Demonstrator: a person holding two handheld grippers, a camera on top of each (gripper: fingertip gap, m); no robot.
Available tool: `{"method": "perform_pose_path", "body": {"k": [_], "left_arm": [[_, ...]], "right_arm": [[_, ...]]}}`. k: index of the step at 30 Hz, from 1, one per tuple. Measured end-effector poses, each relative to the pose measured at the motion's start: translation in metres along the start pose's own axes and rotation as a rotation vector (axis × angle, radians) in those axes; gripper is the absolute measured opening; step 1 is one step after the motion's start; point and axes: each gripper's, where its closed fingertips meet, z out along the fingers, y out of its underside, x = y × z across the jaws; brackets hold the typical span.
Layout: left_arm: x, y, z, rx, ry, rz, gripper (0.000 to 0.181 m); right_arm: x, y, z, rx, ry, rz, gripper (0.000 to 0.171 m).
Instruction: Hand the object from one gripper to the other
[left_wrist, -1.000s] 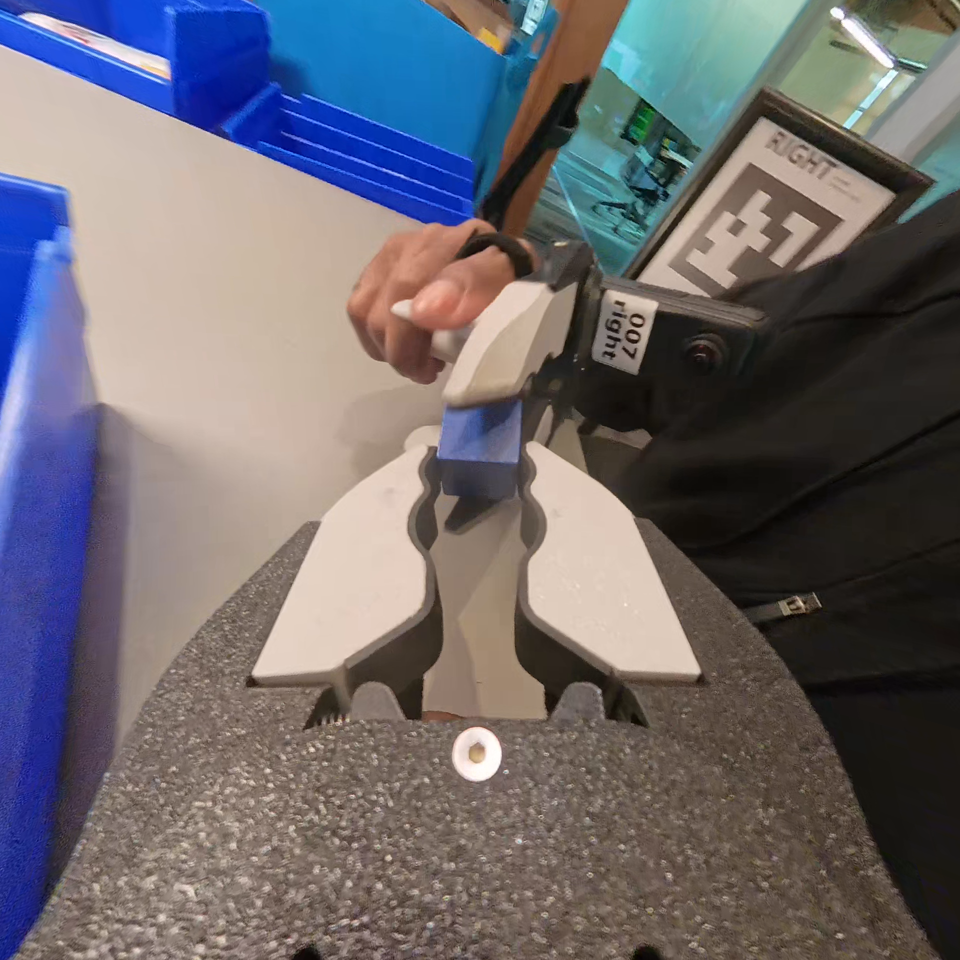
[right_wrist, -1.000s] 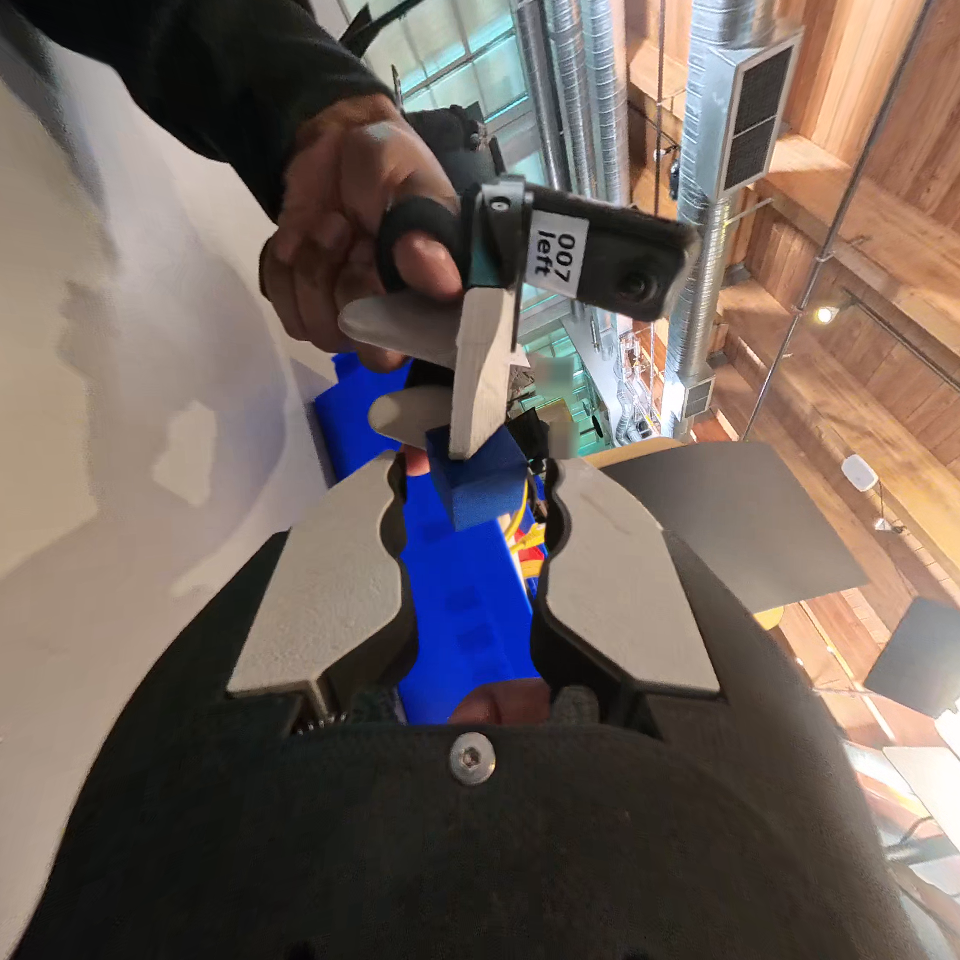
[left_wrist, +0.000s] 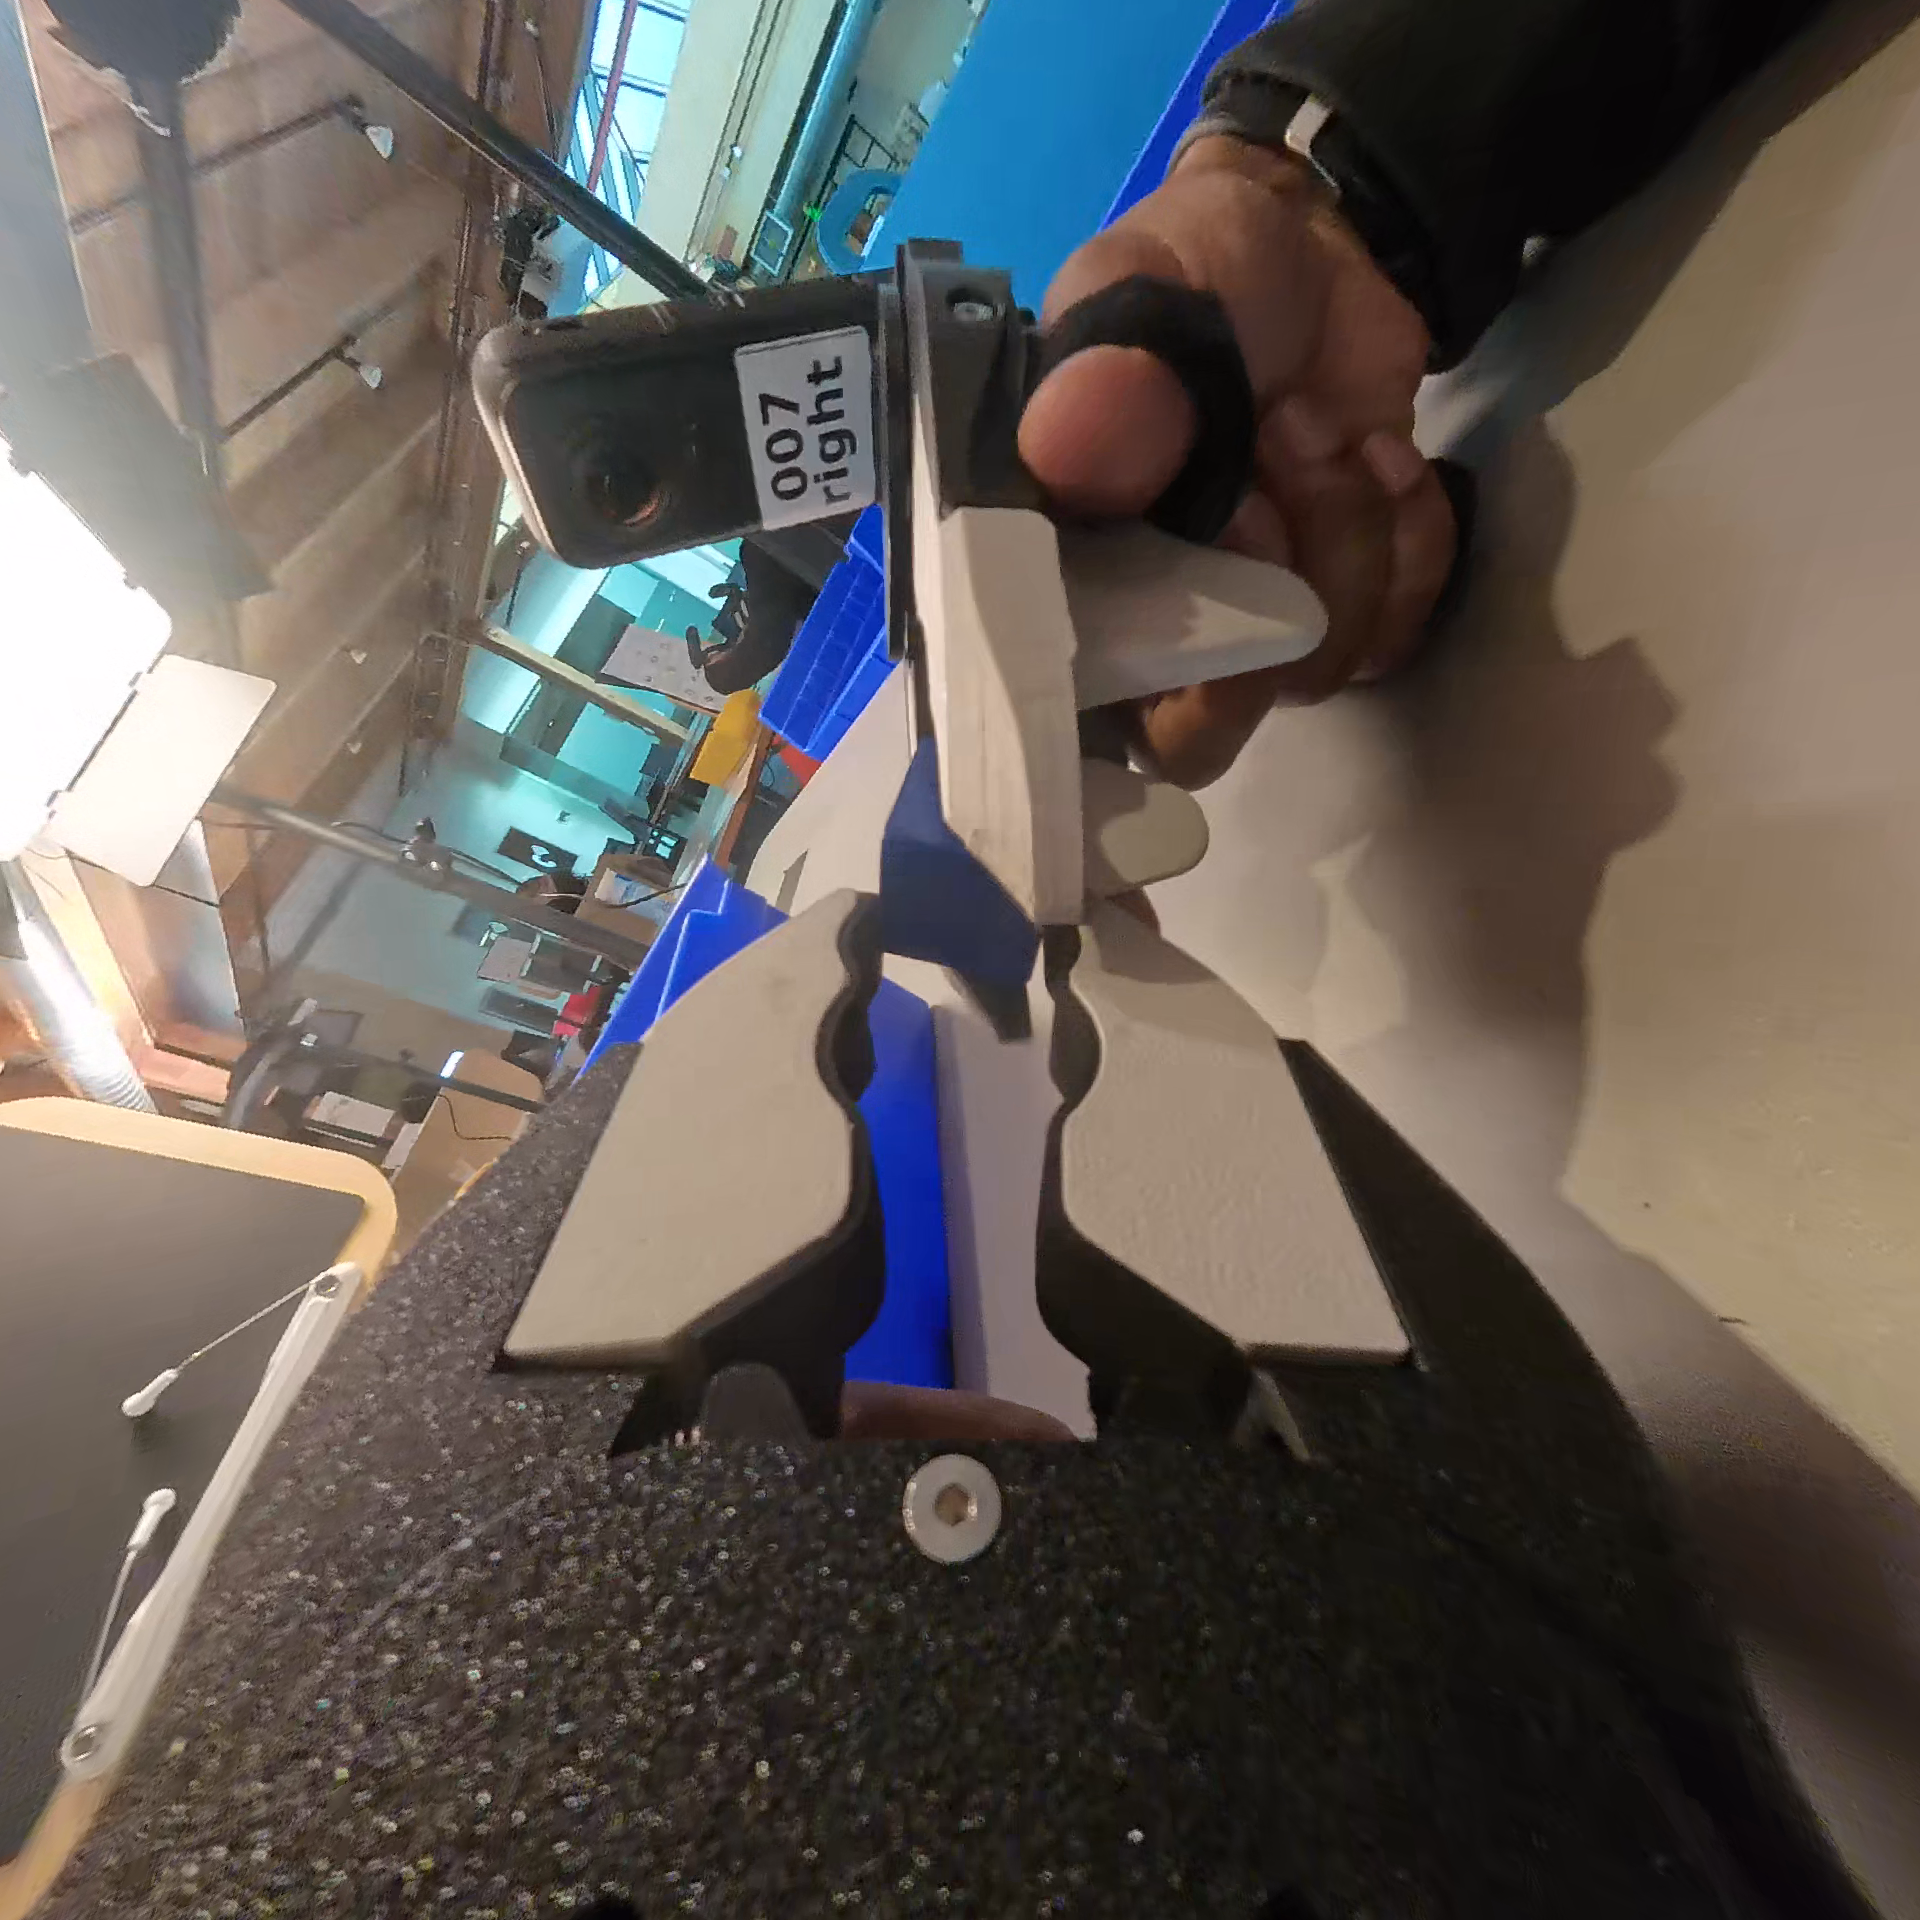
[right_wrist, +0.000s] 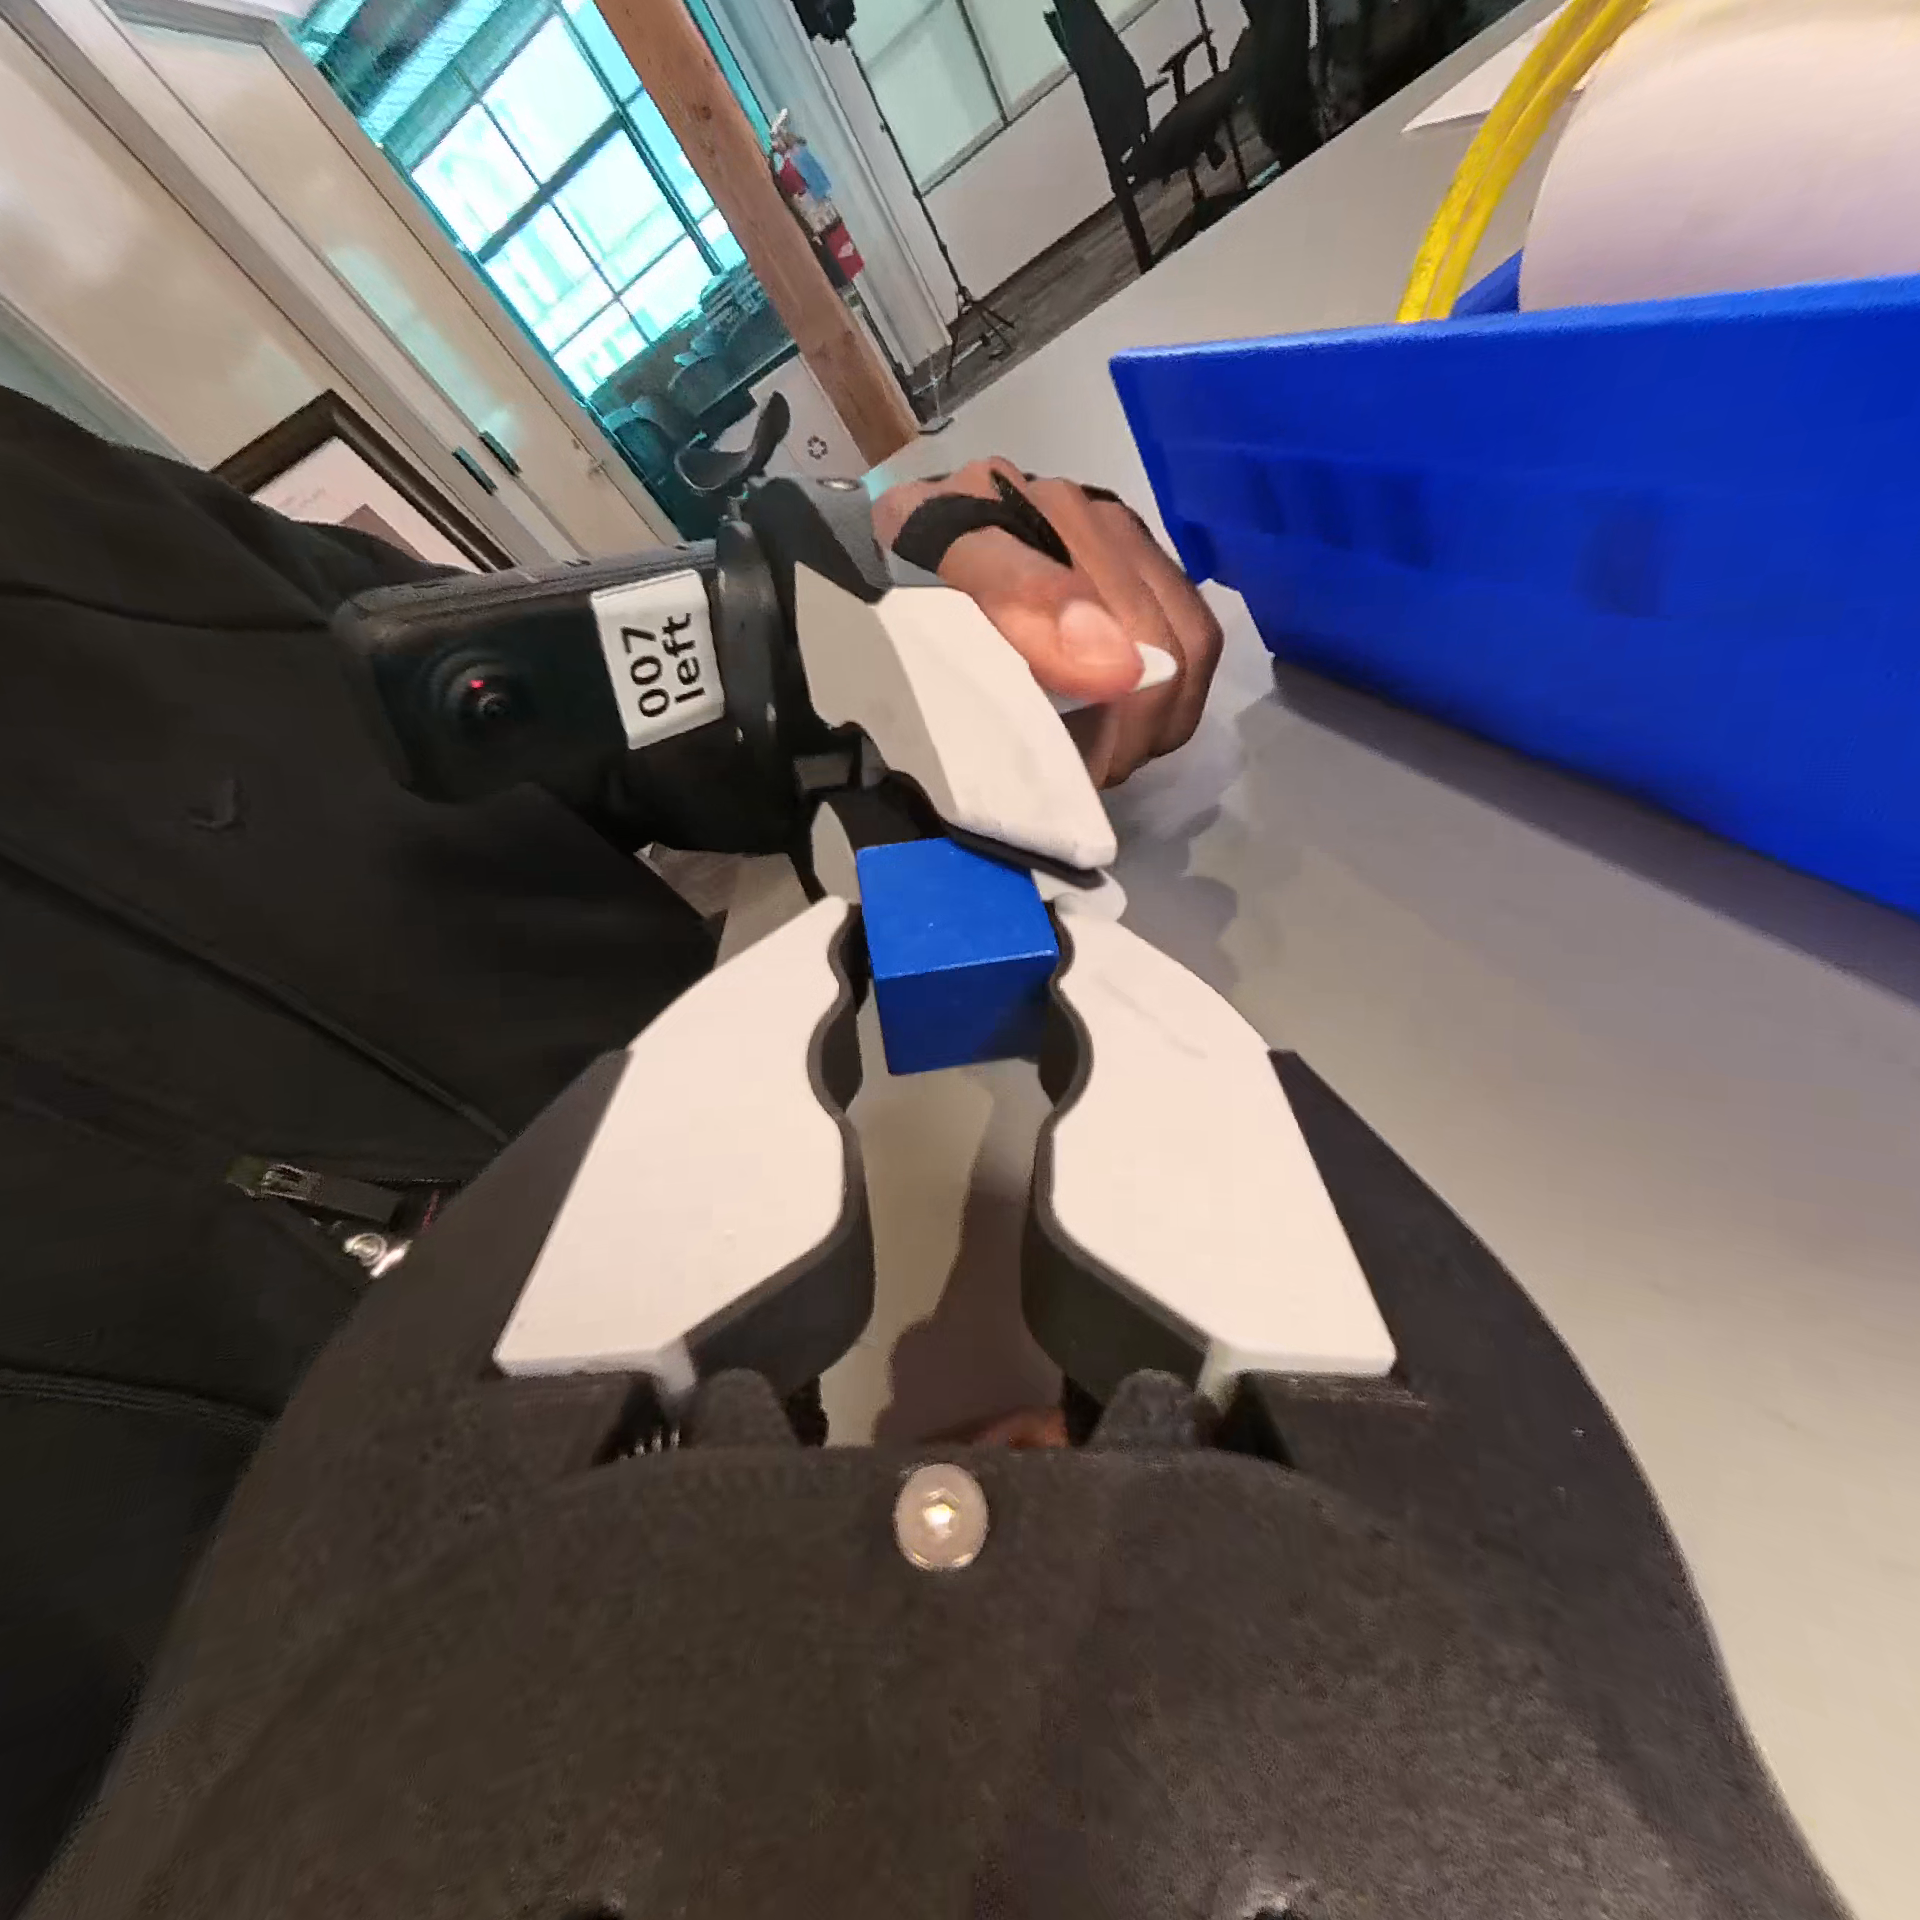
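A small blue block (right_wrist: 956, 987) is held over the grey table (right_wrist: 1558, 1195) between both grippers. In the right wrist view my right gripper (right_wrist: 951, 925) has both fingertips pressed on the block's sides. The left gripper (right_wrist: 1096, 868) comes in from the left, with one finger on top of the block and the other peeking out below it. In the left wrist view the block (left_wrist: 935, 883) sits between the tips of my left gripper (left_wrist: 961, 940). The right gripper (left_wrist: 1101, 894) reaches down onto it from above and covers its right part.
A large blue bin (right_wrist: 1558, 540) stands on the table to the right, with a yellow cable (right_wrist: 1455, 156) behind it. More blue bins (left_wrist: 717, 935) show in the left wrist view. The person's dark clothing (right_wrist: 260, 883) fills the left side.
My right fingers, spread wider than the block before, have closed onto its sides. Both grippers have swung round together with the block between them, so both views have turned a long way.
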Motion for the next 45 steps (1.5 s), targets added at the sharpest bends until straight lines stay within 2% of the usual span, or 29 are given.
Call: {"method": "perform_pose_path", "body": {"k": [6,13,19,24,27,29,30,33,36,39,43,45], "left_arm": [[-0.003,-0.002,-0.001,-0.008,-0.04,0.025,0.029],[-0.013,-0.007,-0.004,-0.07,-0.129,-0.008,0.029],[-0.019,0.011,-0.007,-0.214,-0.242,-0.111,0.029],[-0.023,0.036,-0.007,-0.389,-0.3,-0.037,0.03],[-0.019,0.039,-0.003,-0.415,-0.292,-0.023,0.03],[-0.015,0.04,-0.001,-0.418,-0.279,-0.02,0.03],[-0.014,0.042,-0.001,-0.42,-0.272,-0.037,0.03],[-0.015,0.047,-0.001,-0.391,-0.248,-0.196,0.031],[-0.017,0.049,-0.003,-0.335,-0.183,-0.467,0.034],[-0.027,0.039,-0.008,-0.221,-0.134,-0.727,0.034],[-0.023,0.006,-0.008,0.029,0.117,-1.256,0.04],[-0.027,0.002,-0.007,0.127,0.177,-1.465,0.042]], "right_arm": [[-0.001,-0.001,0.001,0.019,0.011,-0.004,0.031],[0.0,-0.01,-0.004,0.115,0.048,0.038,0.047],[0.012,-0.015,-0.014,0.171,0.283,-0.081,0.05],[0.023,-0.022,-0.014,0.189,0.432,-0.162,0.054],[0.034,-0.024,-0.012,0.172,0.5,-0.158,0.052],[0.039,-0.023,-0.01,0.151,0.511,-0.144,0.037],[0.041,-0.022,-0.01,0.135,0.504,-0.139,0.036],[0.045,-0.025,-0.013,0.11,0.505,-0.194,0.035],[0.045,-0.036,-0.026,0.101,0.548,-0.396,0.035],[0.045,-0.048,-0.04,0.07,0.622,-0.692,0.035],[0.031,-0.054,-0.043,0.068,0.64,-1.17,0.035],[0.022,-0.052,-0.038,0.084,0.626,-1.353,0.036]]}}
